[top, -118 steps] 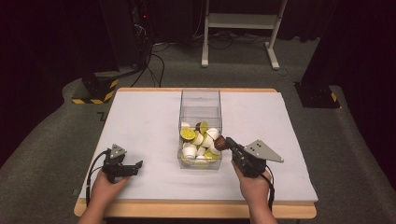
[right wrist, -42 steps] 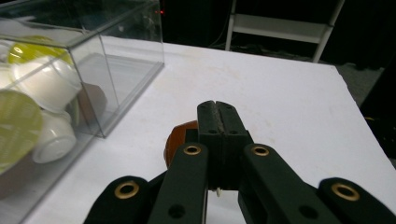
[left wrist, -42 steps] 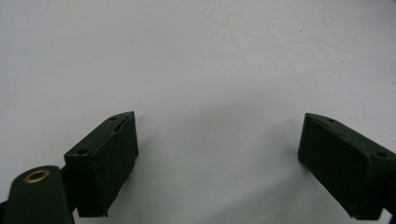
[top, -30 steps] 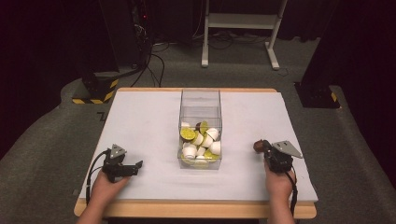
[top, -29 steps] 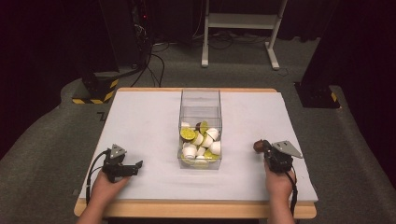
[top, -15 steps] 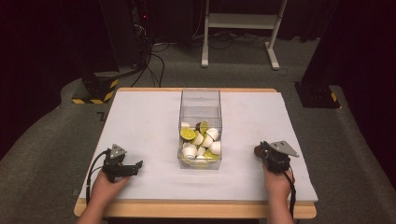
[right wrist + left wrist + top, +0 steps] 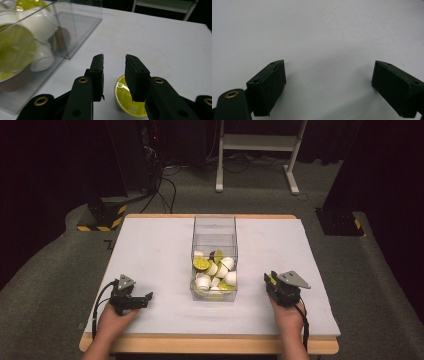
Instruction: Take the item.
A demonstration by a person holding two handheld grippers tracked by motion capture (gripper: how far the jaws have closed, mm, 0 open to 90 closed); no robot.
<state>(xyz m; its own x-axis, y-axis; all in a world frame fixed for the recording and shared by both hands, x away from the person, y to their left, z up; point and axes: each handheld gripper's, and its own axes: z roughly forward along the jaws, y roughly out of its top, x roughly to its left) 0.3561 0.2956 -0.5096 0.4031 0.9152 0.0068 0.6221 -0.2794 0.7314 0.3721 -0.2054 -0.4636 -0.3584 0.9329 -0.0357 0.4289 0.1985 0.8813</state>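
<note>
A clear plastic bin (image 7: 214, 227) stands mid-table, holding several white coffee capsules (image 7: 215, 270) with yellow-green lids; it also fills the left side of the right gripper view (image 7: 75, 32). One capsule (image 7: 122, 100), yellow-green lid up, lies on the white table just under my right gripper (image 7: 114, 67), whose jaws stand a little apart with nothing between them. From above, that capsule (image 7: 270, 278) peeks out at the tip of the right gripper (image 7: 269, 284), to the right of the bin. My left gripper (image 7: 146, 298) rests near the front left edge, open wide over bare table (image 7: 328, 82).
The white table top (image 7: 150, 250) spreads on both sides of the bin. Beyond the far edge are a dark floor, cables, a yellow-black striped base (image 7: 102, 217) and a white stand (image 7: 255, 150).
My right gripper carried a capsule from beside the bin out to the right, drew back toward the front, and now stands open over the capsule on the table. The left gripper stayed put.
</note>
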